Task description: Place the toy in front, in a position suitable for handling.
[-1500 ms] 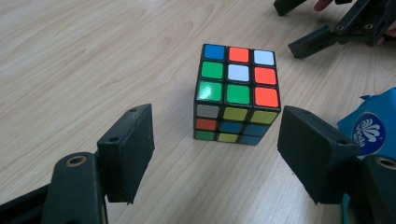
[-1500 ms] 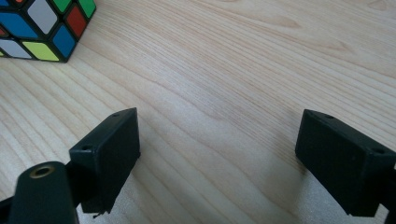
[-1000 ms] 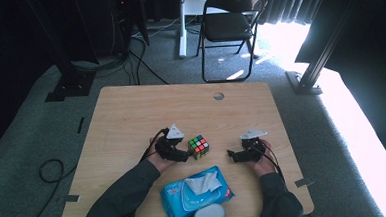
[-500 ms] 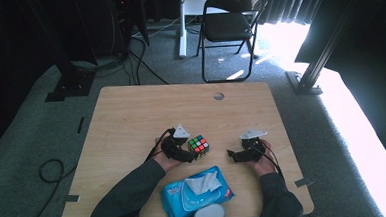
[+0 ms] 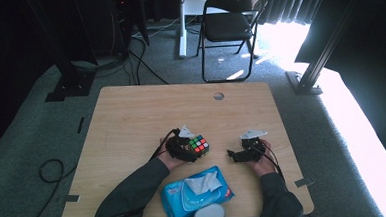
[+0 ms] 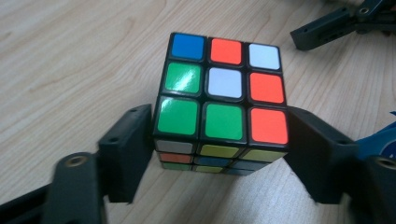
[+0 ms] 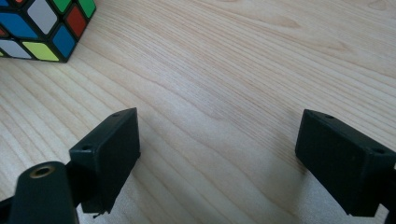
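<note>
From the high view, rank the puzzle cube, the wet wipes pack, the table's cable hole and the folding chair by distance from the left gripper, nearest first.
1. Puzzle cube, between the left gripper jaws.
2. Wet wipes pack, just behind, at the table's near edge.
3. Cable hole, ahead near the far edge.
4. Folding chair, on the floor beyond the table.

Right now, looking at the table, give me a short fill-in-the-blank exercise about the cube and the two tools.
1. The puzzle cube sits between the jaws of the ____ tool.
2. The centre sticker on the cube's top face is ____.
3. The right tool has its jaws ____, with bare table between them.
4. The wipes pack near the person's edge of the table is ____ in colour.

Missing words: left; white; open; blue
</note>
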